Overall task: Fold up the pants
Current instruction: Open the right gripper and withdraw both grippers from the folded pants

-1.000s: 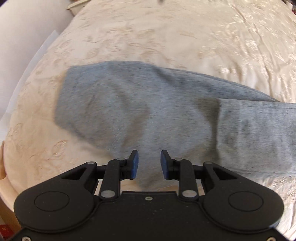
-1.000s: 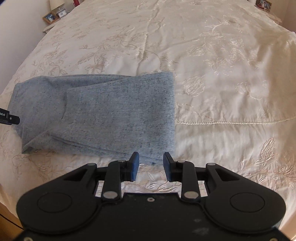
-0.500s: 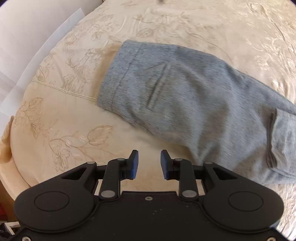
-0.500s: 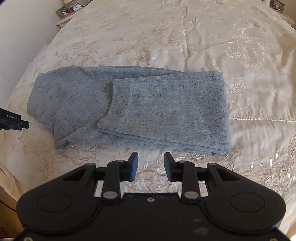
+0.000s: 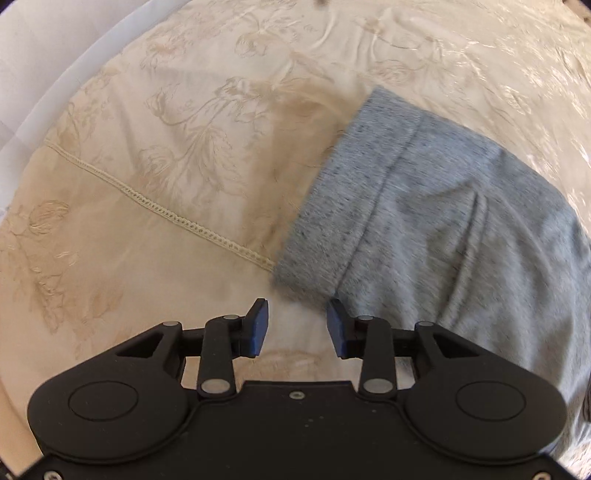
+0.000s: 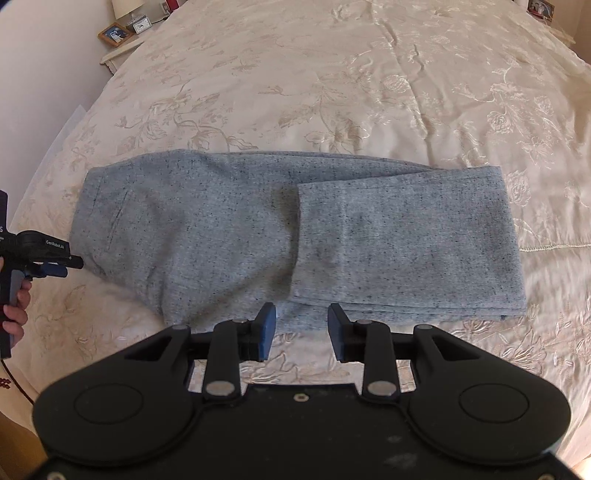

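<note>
Both grippers have shifted since the earlier frames: left gripper (image 5: pixel 297 325) now sits off the pants' (image 6: pixel 280 236) waistband end, over bare bedspread (image 5: pixel 147 184), where a second ago it hung over grey cloth; its jaws have just been opening, nothing between them. Right gripper (image 6: pixel 301 332) has slid left along the near edge, so the whole garment now shows in its view.

Left to right in the right wrist view: a hand (image 6: pixel 14 310) grips the left gripper's (image 6: pixel 55 264) handle at the far left, tips just beside the waistband's near corner. Pants lie flat on the bedspread (image 6: pixel 332 74), folded once, leg ends doubled over on the right half, waistband left. Right gripper hovers just near of the pants' near edge, about mid-length, jaws moderately wide and empty. Seam line runs off the right side. Photo frame (image 6: pixel 116 33) and clock (image 6: pixel 142 25) sit far left on a bedside table.
</note>
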The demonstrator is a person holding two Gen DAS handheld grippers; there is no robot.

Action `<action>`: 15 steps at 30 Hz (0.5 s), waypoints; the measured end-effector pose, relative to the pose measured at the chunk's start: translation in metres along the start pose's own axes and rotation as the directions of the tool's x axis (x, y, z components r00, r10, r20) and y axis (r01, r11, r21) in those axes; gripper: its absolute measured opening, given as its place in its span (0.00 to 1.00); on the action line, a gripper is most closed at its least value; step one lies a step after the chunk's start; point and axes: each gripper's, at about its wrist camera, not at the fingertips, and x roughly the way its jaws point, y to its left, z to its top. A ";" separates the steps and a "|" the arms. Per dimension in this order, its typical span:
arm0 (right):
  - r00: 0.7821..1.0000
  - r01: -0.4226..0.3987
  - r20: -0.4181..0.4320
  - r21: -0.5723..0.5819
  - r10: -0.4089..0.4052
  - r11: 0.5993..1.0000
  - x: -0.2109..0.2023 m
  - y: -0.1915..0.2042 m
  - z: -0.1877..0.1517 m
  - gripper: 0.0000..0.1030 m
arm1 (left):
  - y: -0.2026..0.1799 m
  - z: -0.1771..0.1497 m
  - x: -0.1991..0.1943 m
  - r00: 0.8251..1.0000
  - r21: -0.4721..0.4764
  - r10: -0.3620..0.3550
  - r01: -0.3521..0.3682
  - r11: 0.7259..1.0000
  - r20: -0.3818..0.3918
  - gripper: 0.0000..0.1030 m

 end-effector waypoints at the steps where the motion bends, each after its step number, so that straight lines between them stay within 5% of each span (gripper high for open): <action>1: 1.000 0.000 -0.003 0.005 0.000 1.000 0.002 0.006 0.001 0.32 | 0.004 0.003 0.006 0.999 -0.001 -0.029 0.029 1.000 -0.018 0.45; 8: 1.000 0.018 -0.025 0.016 -0.018 1.000 0.011 0.035 0.001 0.32 | 0.015 0.003 0.015 0.991 0.094 -0.132 0.134 0.987 -0.023 0.45; 15: 0.999 0.030 -0.032 0.015 -0.030 0.999 0.014 0.047 0.004 0.32 | 0.036 0.001 -0.019 0.960 0.122 -0.255 0.241 0.963 0.120 0.55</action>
